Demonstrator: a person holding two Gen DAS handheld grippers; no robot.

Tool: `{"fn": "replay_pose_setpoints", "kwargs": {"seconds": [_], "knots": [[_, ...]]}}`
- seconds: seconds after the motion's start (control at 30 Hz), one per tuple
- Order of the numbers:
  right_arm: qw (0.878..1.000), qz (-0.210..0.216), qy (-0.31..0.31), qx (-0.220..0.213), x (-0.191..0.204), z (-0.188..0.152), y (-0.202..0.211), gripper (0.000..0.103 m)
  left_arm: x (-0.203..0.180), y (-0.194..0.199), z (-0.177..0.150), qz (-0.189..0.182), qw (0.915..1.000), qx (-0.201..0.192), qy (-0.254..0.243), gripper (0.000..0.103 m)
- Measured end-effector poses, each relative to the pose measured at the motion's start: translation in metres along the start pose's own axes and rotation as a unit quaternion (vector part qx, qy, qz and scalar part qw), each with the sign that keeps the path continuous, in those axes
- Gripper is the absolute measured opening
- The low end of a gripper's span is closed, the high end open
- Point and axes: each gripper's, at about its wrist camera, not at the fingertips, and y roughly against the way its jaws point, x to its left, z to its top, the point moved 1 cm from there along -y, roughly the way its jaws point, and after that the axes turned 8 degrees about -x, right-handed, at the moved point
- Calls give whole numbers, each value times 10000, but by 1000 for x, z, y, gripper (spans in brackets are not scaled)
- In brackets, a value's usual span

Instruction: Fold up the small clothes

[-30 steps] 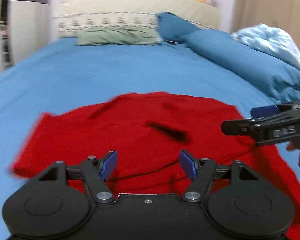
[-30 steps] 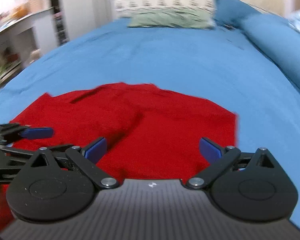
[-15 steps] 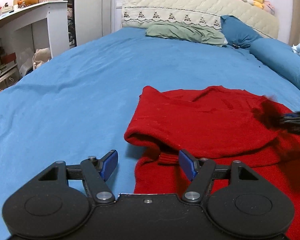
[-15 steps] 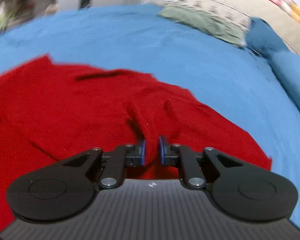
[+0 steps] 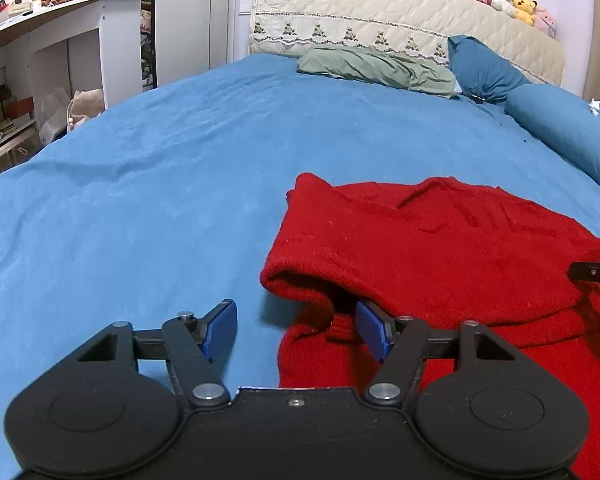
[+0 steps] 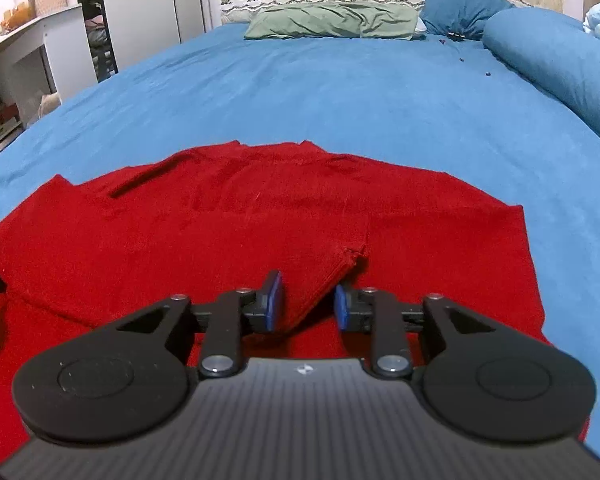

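My right gripper [image 6: 306,306] has let go since half a second ago, its jaws now parted around a fold of the red sweater [image 6: 228,224]. My left gripper [image 5: 296,330] gapes at the sweater's near left edge. Beyond the sweater lie the blue bedsheet [image 5: 180,152] and the green pillow [image 5: 376,66].

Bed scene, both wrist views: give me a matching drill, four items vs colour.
Things:
1. garment
2. bedsheet
3. flat pillow at the headboard
4. headboard

Colours:
a. cream
b. red
c. sage green
d. blue

Pairs: 1-b, 2-d, 3-c, 4-a
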Motion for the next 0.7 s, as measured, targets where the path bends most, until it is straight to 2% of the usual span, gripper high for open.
{"fn": "replay_pose_setpoints", "kwargs": {"seconds": [0.03,0.07,0.17,0.33,0.37,0.4,0.57,0.7], "knots": [[10000,30,25,-6,-1,3,3,26,1,-2,1,-27,10000,12,15,67],[10000,49,39,-68,-3,7,8,21,1,-3,2,-54,10000,34,25,62],[9986,116,-39,-522,-11,32,31,21,-3,-9,6,-133,9999,84,-2,55],[9926,-254,-240,-1163,-45,67,66,20,-6,-17,10,-208,9997,106,-67,45],[9920,-301,-286,-1193,-53,69,70,20,-7,-18,8,-231,9996,154,-100,28],[9920,-354,-301,-1173,-62,69,71,20,-8,-20,6,-236,9994,227,-132,14],[9943,-366,-605,-803,-90,39,62,20,-5,-12,0,-131,9996,231,-130,11],[9960,-498,-648,-364,-95,-10,57,20,-1,-9,-6,-33,9995,280,-112,9]]}}
